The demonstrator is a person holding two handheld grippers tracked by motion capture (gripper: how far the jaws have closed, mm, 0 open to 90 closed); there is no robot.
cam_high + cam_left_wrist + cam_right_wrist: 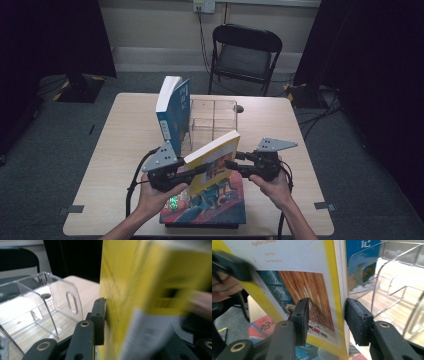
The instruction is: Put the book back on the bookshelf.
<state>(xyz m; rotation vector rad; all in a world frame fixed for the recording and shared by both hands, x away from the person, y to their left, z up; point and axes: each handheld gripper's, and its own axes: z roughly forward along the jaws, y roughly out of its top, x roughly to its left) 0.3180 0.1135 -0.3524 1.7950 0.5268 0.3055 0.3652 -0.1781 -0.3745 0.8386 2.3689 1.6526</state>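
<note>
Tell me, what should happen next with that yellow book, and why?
Probably carry the yellow book toward the clear organizer and stand it beside the blue book. Both the left gripper and right gripper grip it, lifted and tilted, above the colourful book.

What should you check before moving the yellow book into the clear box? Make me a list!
1. Left gripper shut on the yellow book: ok, one pad presses flat on its cover in the left gripper view.
2. Right gripper gripping the book's edge: cannot tell, its jaws straddle the edge but pad contact is unclear.
3. Book lifted off the colourful book underneath: ok, it is tilted up above it.
4. Clear box has a free slot: ok, its compartments look empty.
5. Blue book out of the way: not ok, it stands leaning right beside the box.
6. Box steady on the table: ok, it sits flat.
</note>
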